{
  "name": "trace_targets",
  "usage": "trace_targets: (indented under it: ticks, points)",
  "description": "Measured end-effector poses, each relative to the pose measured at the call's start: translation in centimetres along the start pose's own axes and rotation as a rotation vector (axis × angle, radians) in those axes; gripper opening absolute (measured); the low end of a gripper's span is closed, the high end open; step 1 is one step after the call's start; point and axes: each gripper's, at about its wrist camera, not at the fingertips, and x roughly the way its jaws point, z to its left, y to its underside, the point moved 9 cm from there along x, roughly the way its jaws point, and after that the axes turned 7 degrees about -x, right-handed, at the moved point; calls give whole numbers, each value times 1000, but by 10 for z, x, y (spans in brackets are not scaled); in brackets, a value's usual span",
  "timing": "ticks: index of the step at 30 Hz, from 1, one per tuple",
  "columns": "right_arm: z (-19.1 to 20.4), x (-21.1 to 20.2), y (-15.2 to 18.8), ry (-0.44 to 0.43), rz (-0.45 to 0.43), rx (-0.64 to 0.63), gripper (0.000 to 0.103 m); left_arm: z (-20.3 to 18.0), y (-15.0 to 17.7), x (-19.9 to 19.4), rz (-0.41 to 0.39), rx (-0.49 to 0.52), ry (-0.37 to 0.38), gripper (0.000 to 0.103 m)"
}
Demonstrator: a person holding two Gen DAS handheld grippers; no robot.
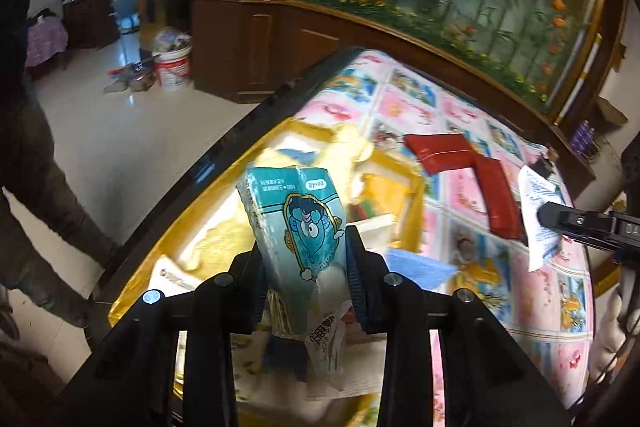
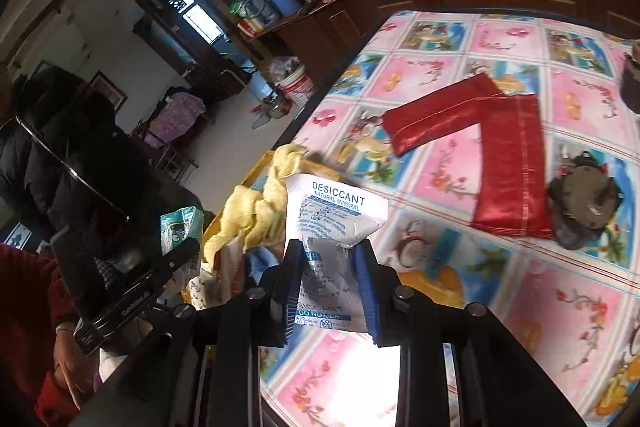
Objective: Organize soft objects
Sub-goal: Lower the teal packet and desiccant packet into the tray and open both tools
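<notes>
My left gripper [image 1: 306, 251] is shut on a teal tissue pack [image 1: 296, 215] with a cartoon face, held above a yellow box [image 1: 414, 187] full of soft items. In the right wrist view the same tissue pack [image 2: 180, 227] shows at the left, in the left gripper's fingers [image 2: 176, 259]. My right gripper [image 2: 330, 255] is shut on a white desiccant pouch [image 2: 332, 215], lifted over the table beside the box. From the left wrist view, the desiccant pouch [image 1: 538, 211] hangs at the right, clamped in the right gripper's fingers [image 1: 576, 221].
Two red pouches [image 2: 508, 163] lie crossed on the pink patterned tablecloth [image 2: 560, 307], with a dark lumpy object [image 2: 586, 199] beside them. A yellow cloth [image 2: 256, 203] and a blue cloth [image 1: 416, 265] lie in the box. A wooden cabinet [image 1: 256, 47] and white bucket [image 1: 174, 67] stand beyond the table.
</notes>
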Motion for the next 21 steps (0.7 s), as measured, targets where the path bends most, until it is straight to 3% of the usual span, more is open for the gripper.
trace_targets:
  ticks: [10, 14, 19, 21]
  points:
    - [55, 66, -9, -1, 67, -106, 28, 13, 6, 28, 20, 24, -54, 33]
    - [71, 89, -17, 17, 79, -153, 28, 21, 10, 36, 31, -2, -57, 36]
    - [76, 110, -25, 40, 66, -187, 29, 20, 9, 33, 17, -7, -38, 47]
    - [71, 107, -25, 80, 58, -199, 35, 17, 8, 30, 3, -1, -32, 47]
